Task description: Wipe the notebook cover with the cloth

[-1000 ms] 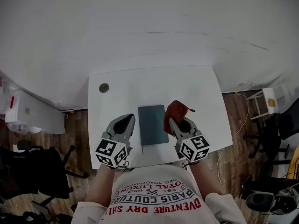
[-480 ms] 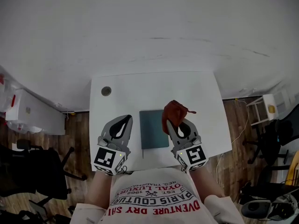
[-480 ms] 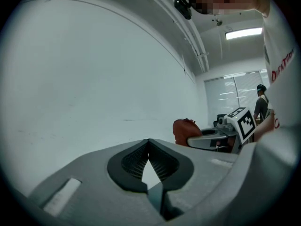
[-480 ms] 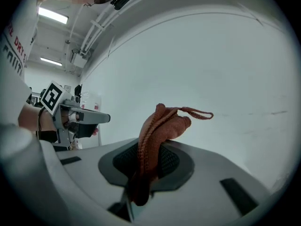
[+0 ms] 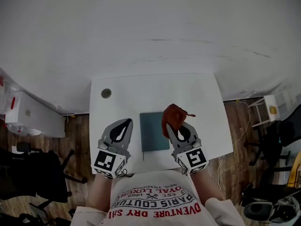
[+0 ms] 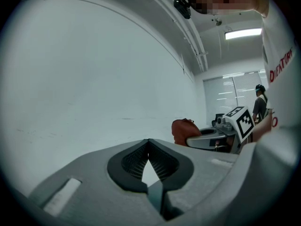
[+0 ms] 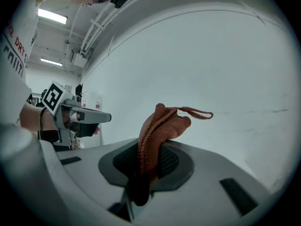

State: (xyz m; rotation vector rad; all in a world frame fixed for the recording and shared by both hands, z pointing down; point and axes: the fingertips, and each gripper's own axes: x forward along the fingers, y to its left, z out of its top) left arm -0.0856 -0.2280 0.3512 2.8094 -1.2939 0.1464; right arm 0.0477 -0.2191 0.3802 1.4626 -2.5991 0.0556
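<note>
A dark teal notebook point(image 5: 153, 132) lies flat on the white table point(image 5: 141, 86), between my two grippers. My right gripper point(image 5: 171, 126) is shut on a rust-red cloth point(image 5: 174, 115), which bunches up above the jaws at the notebook's upper right corner. In the right gripper view the cloth point(image 7: 159, 127) stands up from the right gripper point(image 7: 149, 149), a loop of cord trailing to the right. My left gripper point(image 5: 125, 122) hovers left of the notebook, shut and holding nothing. The left gripper point(image 6: 148, 142) shows its tips touching in its own view, with the cloth point(image 6: 183, 131) off to the right.
A round grommet hole point(image 5: 106, 93) sits near the table's far left corner. Left of the table on the wooden floor are a white cabinet point(image 5: 30, 116) and a black chair point(image 5: 40, 175). More chairs and a small white stand point(image 5: 267, 106) are at the right.
My right gripper has carried the cloth slightly left, up to the notebook's right edge. The left gripper has drawn back a little toward me.
</note>
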